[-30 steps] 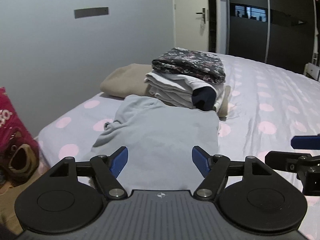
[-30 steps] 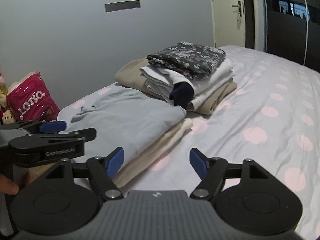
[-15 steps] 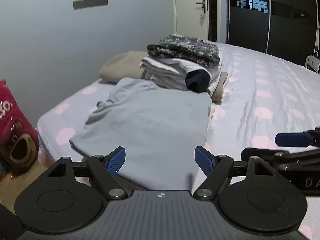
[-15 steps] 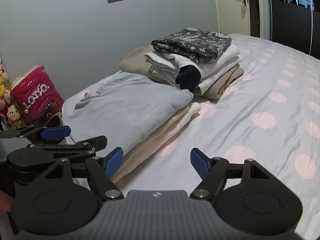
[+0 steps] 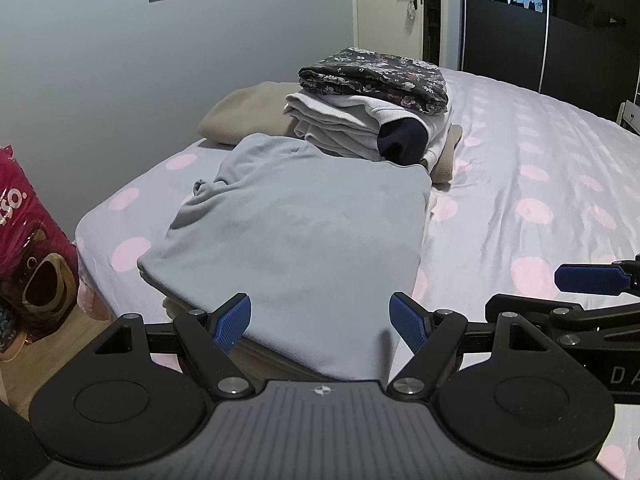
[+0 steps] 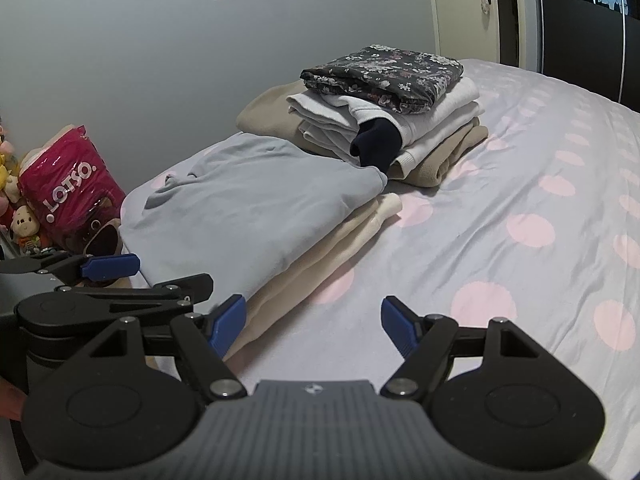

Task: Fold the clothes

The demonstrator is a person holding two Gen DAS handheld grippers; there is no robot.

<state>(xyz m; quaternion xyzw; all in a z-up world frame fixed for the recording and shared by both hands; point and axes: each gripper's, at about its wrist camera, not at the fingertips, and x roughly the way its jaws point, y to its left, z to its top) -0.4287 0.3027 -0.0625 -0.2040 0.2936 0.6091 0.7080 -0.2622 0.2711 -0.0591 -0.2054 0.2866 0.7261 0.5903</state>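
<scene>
The task looks close to its end, as far as these two views show. On the bed (image 5: 540,152), which has a lilac cover with pink dots, the grey garment (image 5: 304,232) lies folded into a flat rectangle. It rests on top of a cream garment (image 6: 332,240), also folded, whose edges show under it on the right side in the right wrist view. At the left end of the grey piece, about 10 o'clock from its middle, some cloth is bunched and not quite smooth, perhaps a sleeve or a hood; I cannot tell which.

Behind it, at about 12 o'clock, stands a second stack (image 5: 372,120), touching the far edge of the grey garment. It has a beige piece at the bottom, white pieces and something dark blue in the middle, and a dark floral piece (image 6: 384,72) on top. All of these appear already folded.

The left hand-held gripper (image 5: 322,322) hangs over the near edge of the grey garment with its jaws spread wide and nothing between the pads. The right hand-held gripper (image 6: 314,322) is beside the pile, over bare bedcover at about 3 o'clock from it, also standing wide and holding nothing.

No unfolded clothing is visible on the bed. My judgement is that little remains: maybe to smooth the bunched end, or to move the near pile onto the far stack.
</scene>
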